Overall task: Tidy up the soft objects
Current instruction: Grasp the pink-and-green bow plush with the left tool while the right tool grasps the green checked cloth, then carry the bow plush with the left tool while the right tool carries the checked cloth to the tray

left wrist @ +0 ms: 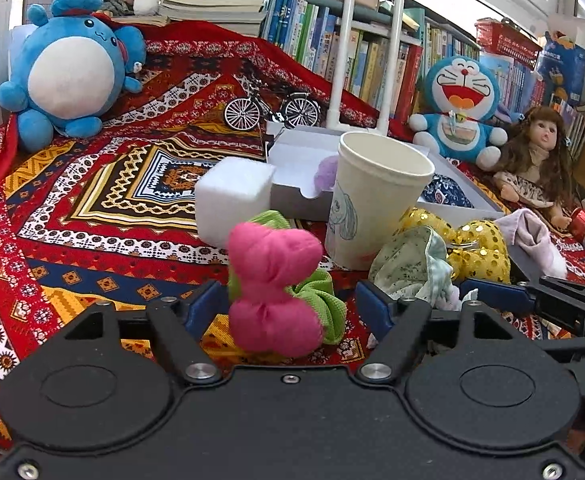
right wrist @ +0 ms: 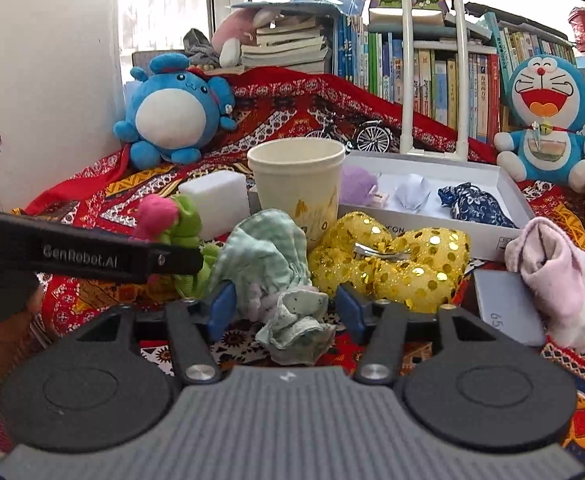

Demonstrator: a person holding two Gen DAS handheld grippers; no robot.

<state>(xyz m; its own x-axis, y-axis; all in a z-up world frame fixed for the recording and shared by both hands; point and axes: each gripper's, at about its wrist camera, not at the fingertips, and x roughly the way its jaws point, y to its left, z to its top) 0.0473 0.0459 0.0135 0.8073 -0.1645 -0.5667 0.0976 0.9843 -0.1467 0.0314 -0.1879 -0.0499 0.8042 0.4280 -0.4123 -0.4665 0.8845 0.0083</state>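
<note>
A pink and green soft bow stands between the blue pads of my left gripper, which is open; the pads do not press on it. A crumpled pale green cloth lies between the pads of my right gripper, also open and not gripping. Beside the cloth lies a yellow sequined bow, and a pink cloth rests to its right. Behind them, a white tray holds a purple pompom, a pale lavender piece and a blue floral cloth.
A paper cup and a white foam block stand just ahead of the grippers on the patterned red cloth. A blue plush, a Doraemon plush, a doll, a model bicycle and bookshelves line the back.
</note>
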